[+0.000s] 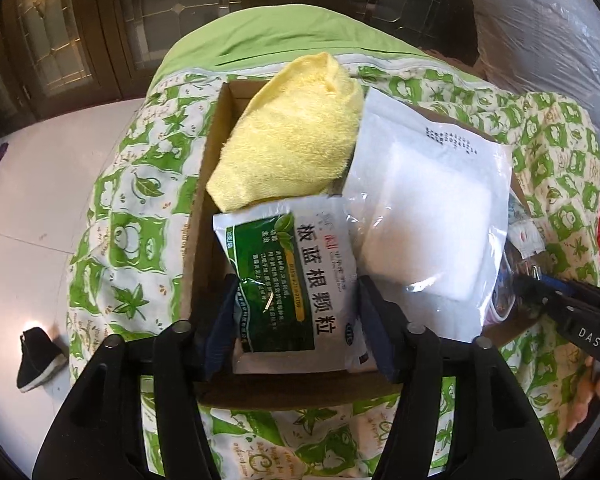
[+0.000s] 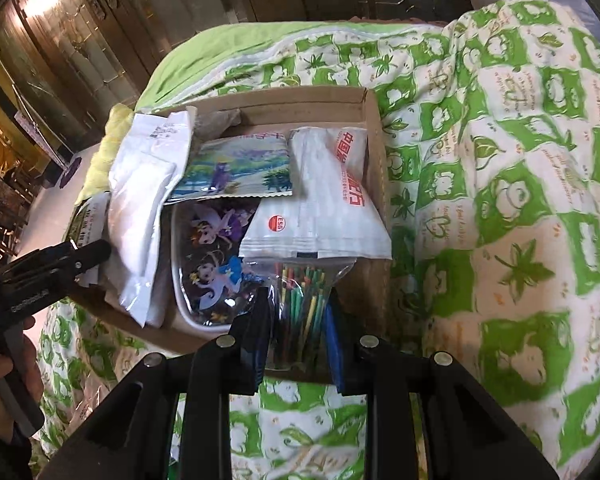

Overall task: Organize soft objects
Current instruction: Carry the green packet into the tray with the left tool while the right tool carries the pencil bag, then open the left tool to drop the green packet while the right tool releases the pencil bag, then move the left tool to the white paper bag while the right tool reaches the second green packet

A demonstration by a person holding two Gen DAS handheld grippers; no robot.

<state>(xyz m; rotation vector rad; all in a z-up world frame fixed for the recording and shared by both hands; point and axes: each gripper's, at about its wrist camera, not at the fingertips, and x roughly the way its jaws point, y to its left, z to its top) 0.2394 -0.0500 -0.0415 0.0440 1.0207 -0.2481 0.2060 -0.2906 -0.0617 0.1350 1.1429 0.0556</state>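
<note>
A cardboard box (image 1: 204,184) sits on a green-and-white quilt. In it lie a yellow towel (image 1: 292,136), a white plastic pouch (image 1: 428,208) and a green-and-white medicine packet (image 1: 296,280). My left gripper (image 1: 298,320) straddles the medicine packet, jaws on both its sides. In the right wrist view the box (image 2: 374,152) also holds a cartoon pouch (image 2: 216,256), a picture packet (image 2: 236,168) and a white snack bag (image 2: 332,200). My right gripper (image 2: 298,332) is closed on a clear bag of coloured sticks (image 2: 300,304) at the box's near edge.
The quilt (image 2: 500,200) covers a bed and rises in a hump to the right. White tiled floor (image 1: 40,208) with a black shoe (image 1: 36,360) lies left of the bed. A big plastic bag (image 1: 540,40) stands at the back right. Wooden doors are behind.
</note>
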